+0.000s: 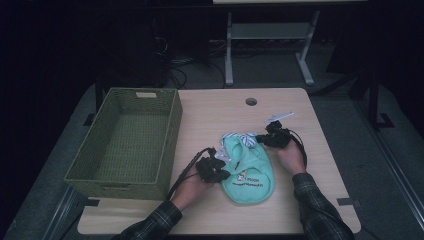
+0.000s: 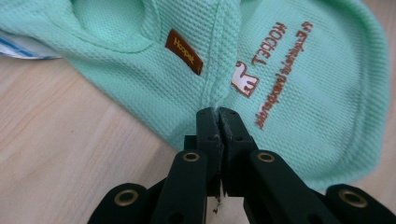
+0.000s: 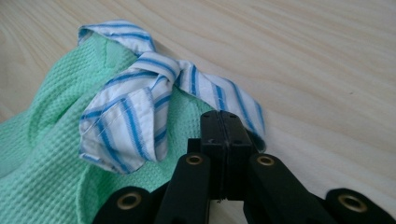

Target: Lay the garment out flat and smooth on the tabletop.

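Left tool (image 2: pixel 218 114) clamped on mint garment (image 2: pixel 299 93) edge at its 9 o'clock. Right tool (image 3: pixel 225 119) pinching striped collar (image 3: pixel 135 116) at 1 o'clock. Garment flat on counter (image 1: pixel 210 107).

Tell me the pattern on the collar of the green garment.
The collar is white with blue stripes, clearest in the right gripper view.

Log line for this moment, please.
left gripper: shut on garment edge | right gripper: shut on striped collar | basket: empty | garment flat on table
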`<act>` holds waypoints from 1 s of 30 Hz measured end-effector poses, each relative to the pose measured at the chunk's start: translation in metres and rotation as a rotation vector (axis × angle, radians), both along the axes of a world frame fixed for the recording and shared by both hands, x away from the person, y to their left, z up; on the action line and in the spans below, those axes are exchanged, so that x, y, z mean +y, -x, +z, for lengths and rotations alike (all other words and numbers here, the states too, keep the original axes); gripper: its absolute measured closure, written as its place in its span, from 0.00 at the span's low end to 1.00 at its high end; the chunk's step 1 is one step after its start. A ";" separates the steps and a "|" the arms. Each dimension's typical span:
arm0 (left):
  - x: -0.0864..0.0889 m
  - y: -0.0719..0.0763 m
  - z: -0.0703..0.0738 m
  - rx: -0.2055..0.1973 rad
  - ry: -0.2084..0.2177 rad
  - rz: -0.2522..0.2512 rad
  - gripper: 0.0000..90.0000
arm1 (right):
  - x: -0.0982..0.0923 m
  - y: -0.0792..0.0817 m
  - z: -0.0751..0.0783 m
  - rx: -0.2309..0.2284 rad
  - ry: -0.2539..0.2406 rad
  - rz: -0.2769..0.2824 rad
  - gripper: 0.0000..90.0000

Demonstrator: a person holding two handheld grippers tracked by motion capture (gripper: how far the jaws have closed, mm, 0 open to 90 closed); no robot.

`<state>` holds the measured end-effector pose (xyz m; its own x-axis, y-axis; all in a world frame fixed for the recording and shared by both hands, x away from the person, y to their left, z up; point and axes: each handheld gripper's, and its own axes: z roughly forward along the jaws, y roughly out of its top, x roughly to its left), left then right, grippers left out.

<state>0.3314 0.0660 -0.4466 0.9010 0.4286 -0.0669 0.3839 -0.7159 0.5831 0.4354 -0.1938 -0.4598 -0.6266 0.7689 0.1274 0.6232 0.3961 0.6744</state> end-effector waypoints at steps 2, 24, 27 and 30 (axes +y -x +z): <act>0.003 0.002 0.002 0.002 0.010 0.002 0.97 | -0.001 -0.001 0.003 -0.006 0.009 -0.001 0.99; 0.015 -0.002 0.021 -0.017 0.115 0.042 0.99 | -0.016 0.013 0.016 -0.048 -0.021 -0.008 1.00; 0.014 -0.011 0.023 -0.024 0.107 0.055 1.00 | -0.021 0.026 0.017 -0.054 -0.032 -0.004 1.00; 0.010 -0.021 0.024 -0.038 0.093 0.077 1.00 | -0.026 0.039 0.018 -0.059 -0.045 0.006 1.00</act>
<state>0.3521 0.0759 -0.4226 0.8682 0.4903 -0.0756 0.4119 -0.6275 0.6608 0.3964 -0.2198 -0.4420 -0.6382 0.7597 0.1247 0.5801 0.3680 0.7267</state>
